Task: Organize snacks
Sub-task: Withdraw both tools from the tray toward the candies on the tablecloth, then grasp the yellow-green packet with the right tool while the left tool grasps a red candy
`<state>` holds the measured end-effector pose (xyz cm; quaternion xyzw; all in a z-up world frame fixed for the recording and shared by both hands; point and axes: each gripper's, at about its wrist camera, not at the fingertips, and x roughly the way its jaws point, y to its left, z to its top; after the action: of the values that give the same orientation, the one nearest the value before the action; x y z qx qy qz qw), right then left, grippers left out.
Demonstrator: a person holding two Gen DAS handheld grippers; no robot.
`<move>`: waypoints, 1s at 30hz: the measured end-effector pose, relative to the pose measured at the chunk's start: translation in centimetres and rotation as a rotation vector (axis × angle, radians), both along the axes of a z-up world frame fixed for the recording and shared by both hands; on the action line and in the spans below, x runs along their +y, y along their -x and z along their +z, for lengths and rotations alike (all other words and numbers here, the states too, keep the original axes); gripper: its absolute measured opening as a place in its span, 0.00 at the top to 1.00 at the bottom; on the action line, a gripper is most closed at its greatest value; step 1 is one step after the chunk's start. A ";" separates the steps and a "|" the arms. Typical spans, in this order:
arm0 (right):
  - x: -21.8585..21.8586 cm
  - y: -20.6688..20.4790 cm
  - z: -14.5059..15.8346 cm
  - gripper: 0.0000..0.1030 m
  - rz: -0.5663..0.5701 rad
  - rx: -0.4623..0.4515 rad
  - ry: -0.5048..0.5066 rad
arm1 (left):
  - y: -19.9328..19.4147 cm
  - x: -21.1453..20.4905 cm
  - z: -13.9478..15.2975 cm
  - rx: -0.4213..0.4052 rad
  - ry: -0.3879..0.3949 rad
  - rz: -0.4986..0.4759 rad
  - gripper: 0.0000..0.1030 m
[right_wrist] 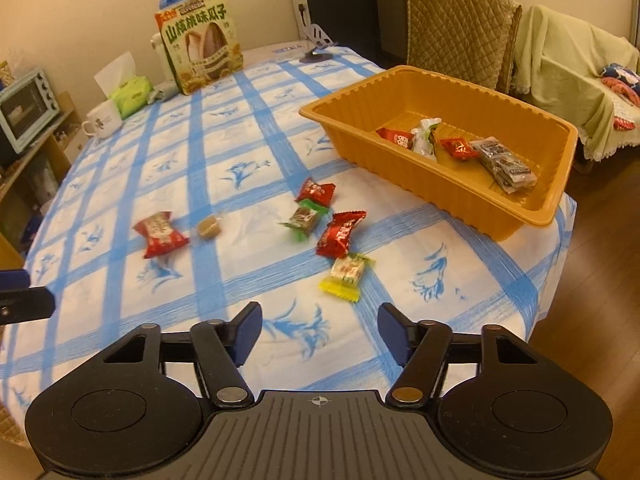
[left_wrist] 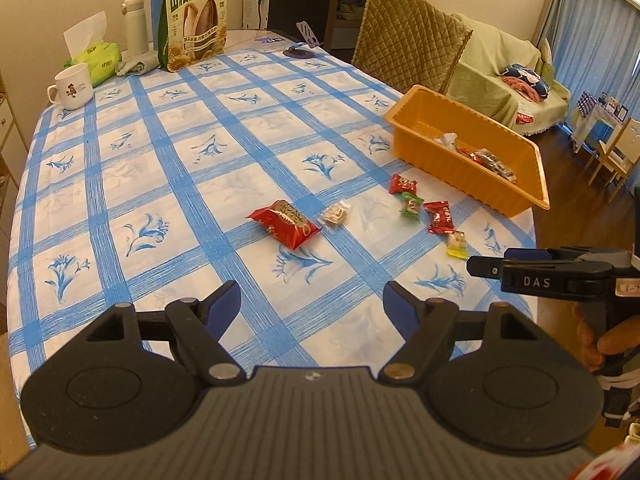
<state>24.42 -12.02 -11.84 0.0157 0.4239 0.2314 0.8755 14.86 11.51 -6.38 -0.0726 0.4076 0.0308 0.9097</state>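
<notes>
Six wrapped snacks lie loose on the blue-checked tablecloth [right_wrist: 248,120], strung in a line running from about 9 o'clock to 3 o'clock ahead of the grippers. At the 9 o'clock end sits the large red packet [left_wrist: 285,223] with a small clear-wrapped brown sweet [left_wrist: 336,213] just beside it. Toward 2 o'clock lie a red candy [right_wrist: 315,191], a green-wrapped candy [right_wrist: 303,219] touching it, another red candy [right_wrist: 340,233], and a yellow-ended candy [right_wrist: 347,272] nearest the right gripper. The orange tray [right_wrist: 404,164] stands at 1 o'clock near the table's edge, holding several wrapped snacks at its near end. The left gripper [left_wrist: 312,308] hovers above the cloth with fingers spread wide and nothing between them; the right gripper [right_wrist: 319,330] is likewise spread wide and empty. At 11 o'clock, far across the table, stand a sunflower-seed bag [left_wrist: 196,16], a tissue pack [left_wrist: 98,60] and a white mug [left_wrist: 72,86].
</notes>
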 end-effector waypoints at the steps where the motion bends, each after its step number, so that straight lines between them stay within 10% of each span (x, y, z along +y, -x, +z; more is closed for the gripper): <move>1: 0.1 -0.3 -0.2 0.43 -0.001 -0.003 0.006 | -0.2 0.1 -0.1 0.003 -0.004 0.003 0.26; 30: 2.6 -4.3 -4.2 0.72 0.013 -0.061 0.137 | -5.0 -1.1 -2.2 0.037 -0.012 -0.050 0.27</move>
<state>28.72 -9.42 -16.06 -0.0539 0.4120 0.2079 0.8855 19.87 10.41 -8.59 -0.0566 0.4258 0.0119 0.9030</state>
